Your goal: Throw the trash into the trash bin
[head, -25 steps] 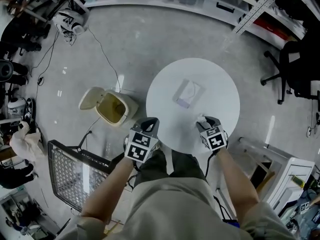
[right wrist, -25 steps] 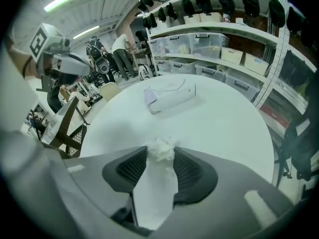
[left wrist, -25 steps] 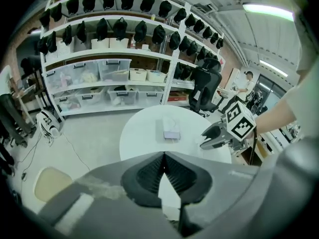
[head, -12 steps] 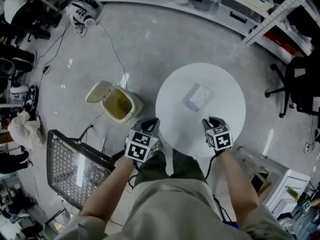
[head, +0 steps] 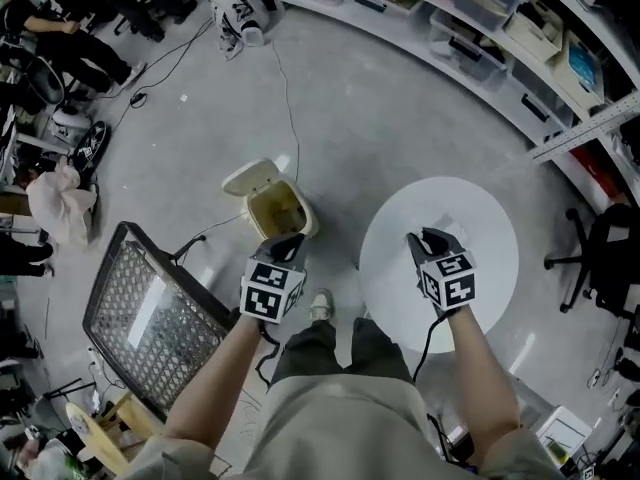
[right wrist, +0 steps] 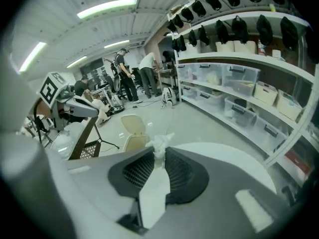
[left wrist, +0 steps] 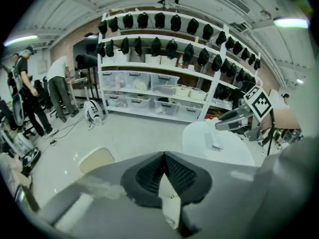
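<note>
A cream trash bin (head: pixel 280 211) stands on the floor with its lid (head: pixel 248 179) swung open, just left of the round white table (head: pixel 480 218). My right gripper (head: pixel 424 236) hovers over the table's left part, shut on a crumpled white wad of trash (right wrist: pixel 160 144) that sticks out past its pads. In the right gripper view the bin (right wrist: pixel 131 142) lies straight ahead beyond the wad. My left gripper (head: pixel 290 240) hangs right beside the bin's near rim, jaws shut with nothing in them. A small pack (left wrist: pixel 217 144) lies on the table.
A wire-mesh cart (head: pixel 150 313) stands on the floor at the left, close to my left arm. Cables run across the floor to a helmet (head: pixel 238 8). Shelves with storage boxes (head: pixel 470 48) line the back. An office chair (head: pixel 600 258) is at the right. People stand far left.
Both grippers have swung left, away from the table's near edge toward the bin. The right one closed on the white wad and rose off the table with it. The view turned left too.
</note>
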A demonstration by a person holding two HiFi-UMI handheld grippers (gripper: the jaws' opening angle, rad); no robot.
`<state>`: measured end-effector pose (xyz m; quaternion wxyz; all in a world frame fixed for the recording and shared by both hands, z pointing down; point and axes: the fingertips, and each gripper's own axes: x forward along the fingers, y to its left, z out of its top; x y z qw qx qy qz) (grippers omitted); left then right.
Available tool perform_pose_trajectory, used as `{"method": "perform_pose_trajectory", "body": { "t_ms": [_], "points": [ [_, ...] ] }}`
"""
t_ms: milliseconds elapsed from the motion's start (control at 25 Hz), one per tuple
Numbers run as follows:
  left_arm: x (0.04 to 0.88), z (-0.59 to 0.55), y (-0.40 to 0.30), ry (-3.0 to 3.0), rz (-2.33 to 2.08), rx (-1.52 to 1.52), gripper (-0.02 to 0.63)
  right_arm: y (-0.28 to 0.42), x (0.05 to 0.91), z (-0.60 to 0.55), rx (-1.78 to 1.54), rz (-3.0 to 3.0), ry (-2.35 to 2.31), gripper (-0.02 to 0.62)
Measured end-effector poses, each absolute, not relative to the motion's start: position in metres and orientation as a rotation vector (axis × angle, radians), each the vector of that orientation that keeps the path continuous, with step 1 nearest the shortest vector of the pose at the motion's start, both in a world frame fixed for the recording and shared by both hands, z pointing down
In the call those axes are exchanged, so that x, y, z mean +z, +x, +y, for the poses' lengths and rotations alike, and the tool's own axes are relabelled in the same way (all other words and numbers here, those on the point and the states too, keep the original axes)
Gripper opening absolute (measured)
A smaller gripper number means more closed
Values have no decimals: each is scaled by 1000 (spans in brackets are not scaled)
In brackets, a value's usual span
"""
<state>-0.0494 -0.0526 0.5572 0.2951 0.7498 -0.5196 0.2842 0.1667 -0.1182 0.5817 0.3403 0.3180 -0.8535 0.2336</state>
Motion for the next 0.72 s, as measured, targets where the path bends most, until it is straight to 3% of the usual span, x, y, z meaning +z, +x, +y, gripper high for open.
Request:
{"method": "perform_pose_trajectory", "body": {
  "t_ms": [560,720],
  "points": [
    [606,-48,-225,1750,-1656,684,2,-60,619,-144,425,-2314,414,71],
    [640,-40,-253,1681,-1663,657,2,-104,660,-145,569,-2294,389,71]
  ]
}}
